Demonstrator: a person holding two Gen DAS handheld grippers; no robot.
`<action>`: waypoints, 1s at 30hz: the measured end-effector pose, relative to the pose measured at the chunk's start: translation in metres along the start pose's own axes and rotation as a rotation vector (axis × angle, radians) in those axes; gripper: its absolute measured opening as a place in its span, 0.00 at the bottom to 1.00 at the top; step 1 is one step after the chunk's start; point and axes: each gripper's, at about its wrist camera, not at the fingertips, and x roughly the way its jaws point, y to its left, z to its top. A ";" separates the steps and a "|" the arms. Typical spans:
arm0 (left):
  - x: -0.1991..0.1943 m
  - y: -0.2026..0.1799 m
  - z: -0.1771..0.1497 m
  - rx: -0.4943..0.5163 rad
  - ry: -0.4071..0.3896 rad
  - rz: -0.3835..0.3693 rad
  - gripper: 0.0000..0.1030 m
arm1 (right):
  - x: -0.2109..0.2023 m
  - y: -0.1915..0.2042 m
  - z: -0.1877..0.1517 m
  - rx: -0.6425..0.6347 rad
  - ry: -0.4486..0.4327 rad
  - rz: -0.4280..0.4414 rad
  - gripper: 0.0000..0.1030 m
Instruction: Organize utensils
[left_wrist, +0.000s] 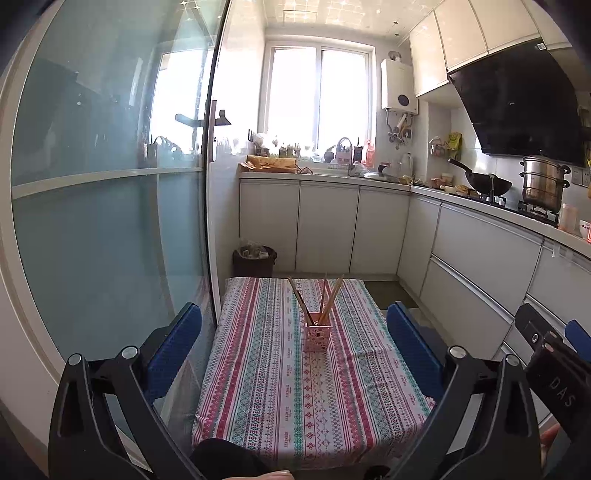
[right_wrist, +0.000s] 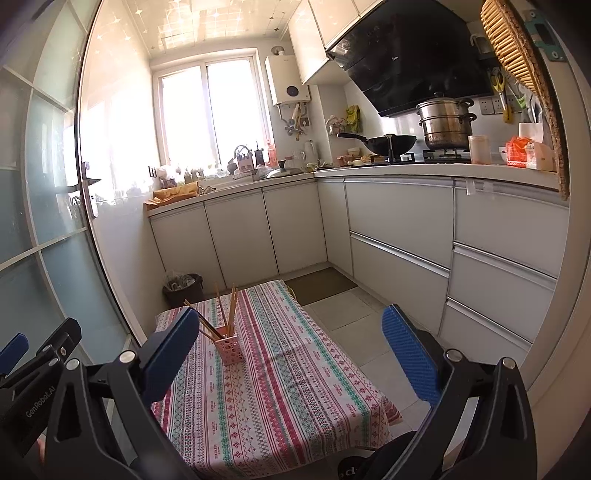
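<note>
A pink perforated holder (left_wrist: 317, 336) stands upright in the middle of a low table with a striped cloth (left_wrist: 258, 369). Several wooden chopsticks (left_wrist: 328, 299) stand in it, fanned out. My left gripper (left_wrist: 293, 347) is open and empty, held above the table's near end with the holder between its blue pads. In the right wrist view the holder (right_wrist: 229, 349) and chopsticks (right_wrist: 231, 310) sit just right of the left pad. My right gripper (right_wrist: 291, 354) is open and empty, raised over the table's (right_wrist: 277, 387) right side.
A glass sliding door (left_wrist: 110, 221) runs along the table's left side. A dark bin (left_wrist: 254, 261) stands beyond the far end. White cabinets (right_wrist: 399, 236) line the back and right, with a wok (right_wrist: 388, 143) and steamer pot (right_wrist: 445, 122) on the stove. Tiled floor (right_wrist: 343, 310) lies right of the table.
</note>
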 end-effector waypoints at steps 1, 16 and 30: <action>0.000 0.000 0.000 -0.001 0.000 0.001 0.93 | 0.000 0.000 0.000 0.000 0.000 0.001 0.94; 0.000 0.001 0.000 -0.003 0.001 0.005 0.93 | -0.001 0.005 0.001 -0.012 0.009 0.004 0.94; -0.002 0.002 0.001 -0.009 -0.001 0.009 0.93 | -0.001 0.007 0.001 -0.016 0.011 0.007 0.94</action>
